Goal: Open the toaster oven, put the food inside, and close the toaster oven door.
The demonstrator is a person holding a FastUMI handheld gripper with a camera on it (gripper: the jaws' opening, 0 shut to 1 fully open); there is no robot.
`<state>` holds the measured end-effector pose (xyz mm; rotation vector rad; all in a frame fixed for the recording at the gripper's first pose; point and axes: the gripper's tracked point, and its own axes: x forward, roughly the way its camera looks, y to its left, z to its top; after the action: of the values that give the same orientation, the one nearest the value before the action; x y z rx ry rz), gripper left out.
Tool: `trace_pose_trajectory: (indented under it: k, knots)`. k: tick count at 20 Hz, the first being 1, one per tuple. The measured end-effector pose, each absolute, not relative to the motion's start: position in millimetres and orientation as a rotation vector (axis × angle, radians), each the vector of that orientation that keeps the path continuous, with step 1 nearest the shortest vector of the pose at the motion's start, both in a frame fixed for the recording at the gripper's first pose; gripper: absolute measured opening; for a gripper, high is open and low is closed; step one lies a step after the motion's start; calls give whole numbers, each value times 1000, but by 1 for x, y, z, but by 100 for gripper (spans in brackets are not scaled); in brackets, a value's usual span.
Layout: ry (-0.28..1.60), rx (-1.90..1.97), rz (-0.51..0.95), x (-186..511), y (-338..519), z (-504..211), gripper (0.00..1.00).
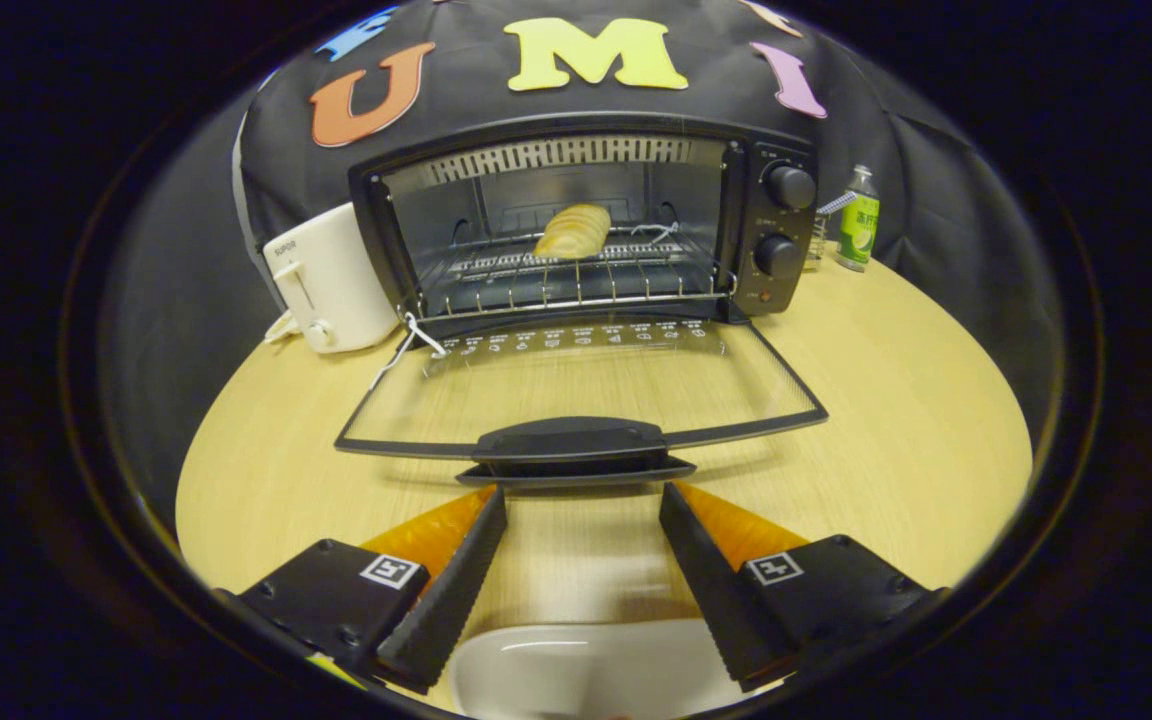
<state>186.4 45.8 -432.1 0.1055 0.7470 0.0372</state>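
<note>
Gripper view: bread (572,231) inside toaster oven (576,225), beyond spread tongs (583,497).

Brand word "SUPOR" on the white toaster (331,280) just left of the toaster oven (586,220), row of small printed icons along the open glass door (576,385), too small to read, bottle (858,220) label right of the oven, illegible

The gripper (583,495) hangs low, just short of the door handle (571,448), aimed level at it. Its two fingers (456,585) stand spread wide apart, gripping nothing, one tip off each end of that handle, neither touching it.
</note>
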Motion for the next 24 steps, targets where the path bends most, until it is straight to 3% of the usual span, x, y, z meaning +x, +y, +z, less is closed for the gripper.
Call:
trace_pose_trajectory:
  k: [12,24]
  knots:
    - [754,137,58,186,44,-420,100]
    - [581,81,16,197,43,-363,100]
